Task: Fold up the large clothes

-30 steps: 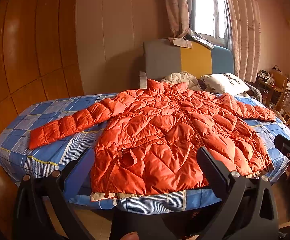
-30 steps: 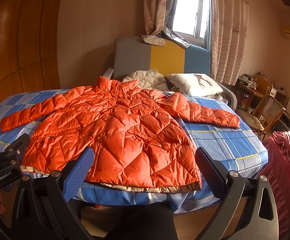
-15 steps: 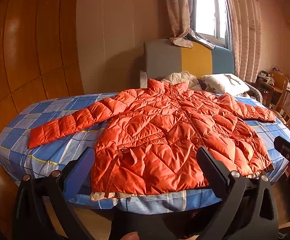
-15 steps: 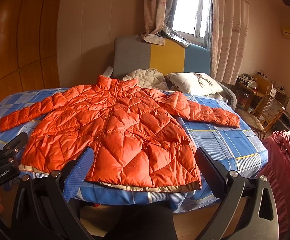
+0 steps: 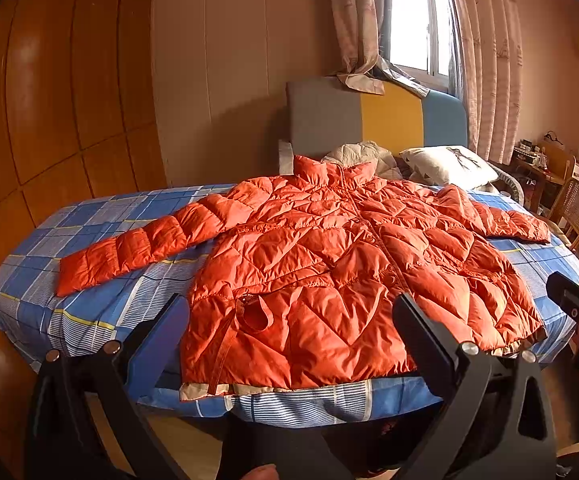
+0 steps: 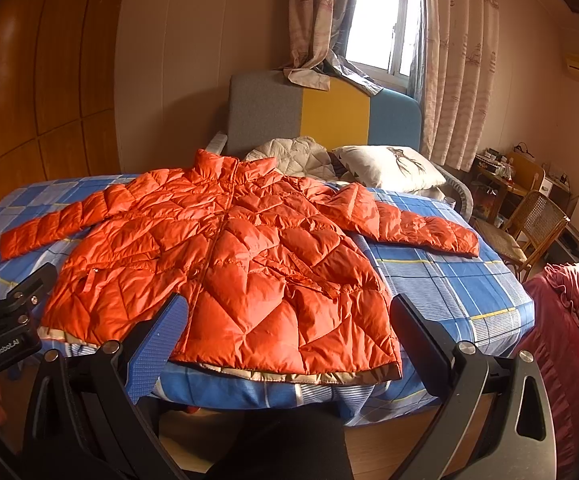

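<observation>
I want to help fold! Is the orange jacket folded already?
No, the jacket is spread flat on the bed, both sleeves stretched out sideways.

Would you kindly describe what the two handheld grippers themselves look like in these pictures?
Both are black frames with silver bolts. The left gripper and the right gripper each carry two long fingers: one has a blue textured pad, the other looks plain black. In the right wrist view, the left gripper's body bears white "GenRobot.AI" lettering. No cables or sleeves are visible.

The right gripper (image 6: 289,312) has drifted slightly leftward, sliding the orange jacket (image 6: 225,264) rightward in its view.
</observation>
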